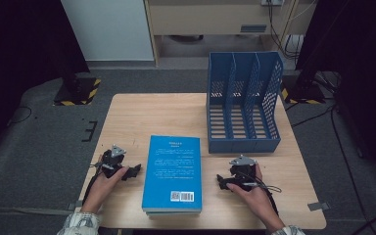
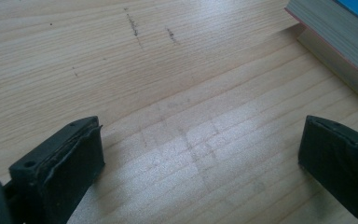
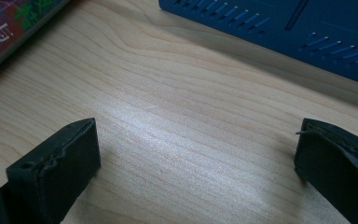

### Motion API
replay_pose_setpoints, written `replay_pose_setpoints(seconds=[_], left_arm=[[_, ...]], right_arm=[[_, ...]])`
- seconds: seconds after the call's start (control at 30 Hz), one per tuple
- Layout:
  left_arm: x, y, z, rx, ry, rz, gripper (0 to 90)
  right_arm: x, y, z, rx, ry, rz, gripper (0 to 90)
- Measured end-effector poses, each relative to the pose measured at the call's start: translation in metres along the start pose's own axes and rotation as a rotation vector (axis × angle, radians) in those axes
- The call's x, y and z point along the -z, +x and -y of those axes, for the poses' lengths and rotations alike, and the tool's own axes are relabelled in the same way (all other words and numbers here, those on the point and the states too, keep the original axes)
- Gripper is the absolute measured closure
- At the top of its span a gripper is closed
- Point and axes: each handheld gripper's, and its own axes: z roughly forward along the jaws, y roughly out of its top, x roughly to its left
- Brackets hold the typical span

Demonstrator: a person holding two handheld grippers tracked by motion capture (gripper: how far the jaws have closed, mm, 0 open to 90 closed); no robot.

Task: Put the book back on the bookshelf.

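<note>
High view shows the left gripper [image 1: 133, 171] and right gripper [image 1: 221, 181] released, jaws wide, resting on the table [image 1: 127, 117] beside the blue book [image 1: 172, 171]. Probably nothing has begun; next, grasp the book for the file rack [image 1: 243, 103].

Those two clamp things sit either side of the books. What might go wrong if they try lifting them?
The blue book lies on another; a grip on the top one alone might leave the lower behind or slide the stack. The near edge sits close to the table edge. The blue file rack stands near the right gripper, so a swing may knock it.
</note>
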Motion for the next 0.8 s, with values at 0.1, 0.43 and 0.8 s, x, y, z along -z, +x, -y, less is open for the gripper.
replay_pose_setpoints(seconds=[0.1,0.43,0.8], left_arm=[[0.0,0.0,0.0,0.0,-0.001,0.0,0.0],[0.005,-0.002,0.0,-0.03,0.003,0.039,4.6],[0.045,-0.006,0.0,0.008,-0.087,0.041,6.1]], right_arm=[[0.0,0.0,0.0,0.002,0.0,0.0,0.4],[0.001,0.0,0.0,0.025,0.007,-0.031,1.6],[0.025,0.002,-0.008,0.029,-0.012,-0.159,15.0]])
